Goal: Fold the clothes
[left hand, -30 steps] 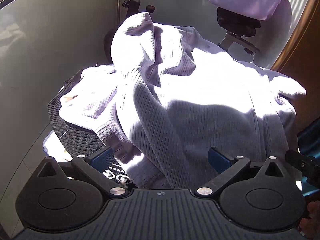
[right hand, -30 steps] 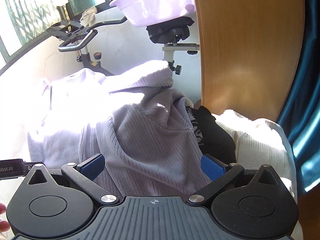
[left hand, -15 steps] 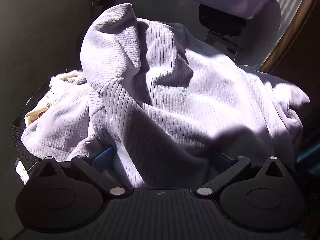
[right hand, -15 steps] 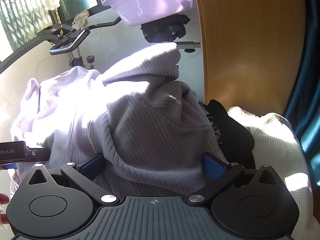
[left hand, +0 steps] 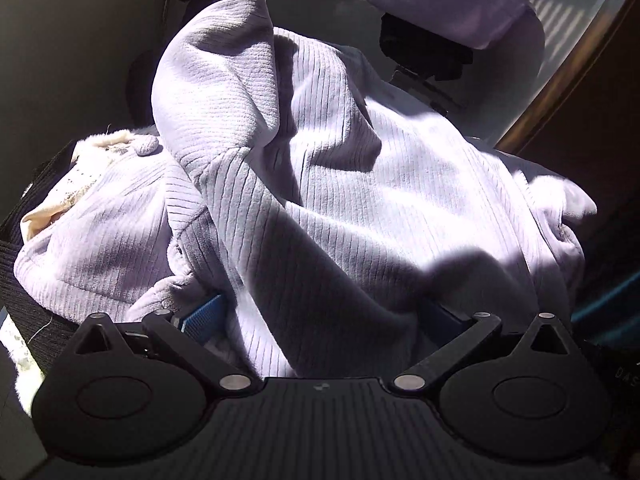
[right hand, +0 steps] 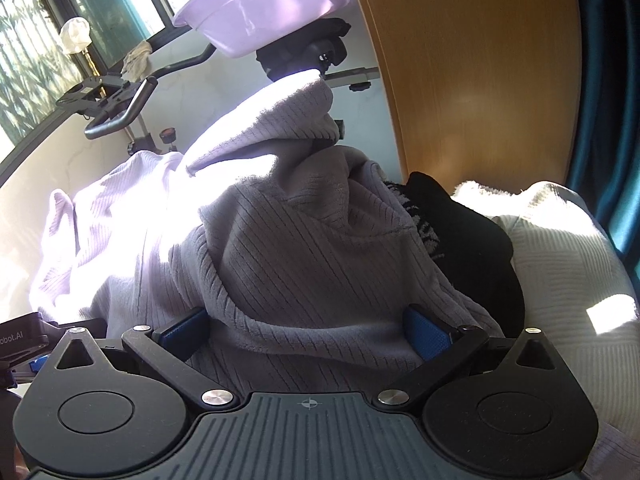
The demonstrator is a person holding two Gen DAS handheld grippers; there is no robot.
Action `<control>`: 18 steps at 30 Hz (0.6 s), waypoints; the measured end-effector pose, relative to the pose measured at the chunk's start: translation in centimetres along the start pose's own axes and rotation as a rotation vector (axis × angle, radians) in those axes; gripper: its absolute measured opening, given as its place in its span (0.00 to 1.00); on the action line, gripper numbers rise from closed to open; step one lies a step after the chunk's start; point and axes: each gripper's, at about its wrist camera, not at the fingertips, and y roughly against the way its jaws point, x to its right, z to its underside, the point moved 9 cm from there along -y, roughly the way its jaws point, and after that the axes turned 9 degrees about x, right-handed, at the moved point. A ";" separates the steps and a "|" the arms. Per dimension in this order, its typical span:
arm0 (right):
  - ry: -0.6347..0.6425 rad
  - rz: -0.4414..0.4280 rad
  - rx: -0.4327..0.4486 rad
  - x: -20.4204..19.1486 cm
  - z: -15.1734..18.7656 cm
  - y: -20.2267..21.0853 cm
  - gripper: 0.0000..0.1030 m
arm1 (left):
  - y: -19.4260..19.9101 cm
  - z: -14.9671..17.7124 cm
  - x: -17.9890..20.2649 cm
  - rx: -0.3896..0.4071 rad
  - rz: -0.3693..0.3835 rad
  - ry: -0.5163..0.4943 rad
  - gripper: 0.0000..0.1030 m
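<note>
A big, soft, light purple sweater (left hand: 340, 200) with thin ribs fills the middle of both views. It is heaped up in a tall lump on a pile of other clothes.

In the left wrist view, the left claw (left hand: 320, 320) has its two blue pads (left hand: 204, 316) wide apart, and a fold of the sweater lies between them. The pads are not squeezing it. At 9 o'clock a cream cloth (left hand: 72, 184) peeks out beside the sweater, and a dark knit basket (left hand: 24, 280) sits under it at 8 o'clock. At 1 o'clock there is a purple tub (left hand: 448, 0).

In the right wrist view, the right claw (right hand: 308, 332) is wide apart too, with sweater cloth bulging between its blue pads (right hand: 426, 336). At 3 o'clock a black garment (right hand: 476, 240) lies just beside the sweater, and a white towel (right hand: 560, 264) lies past that. The same purple tub (right hand: 264, 4) rests on an exercise bike (right hand: 116, 112) at 11 o'clock. A wooden panel (right hand: 472, 72) stands at 1 o'clock.
</note>
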 end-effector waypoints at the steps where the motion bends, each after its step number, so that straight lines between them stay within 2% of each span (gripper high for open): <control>1: 0.009 0.003 -0.004 -0.1 0.0 0.0 0.99 | 0.0 0.0 0.0 0.002 -0.003 0.002 1.00; 9: 0.067 0.033 0.014 -1.0 0.2 0.4 0.99 | -0.1 0.1 0.1 0.029 -0.005 -0.007 1.00; 18: 0.059 0.031 0.011 -1.0 0.0 0.5 0.99 | -0.1 0.1 0.0 0.024 -0.005 0.002 1.00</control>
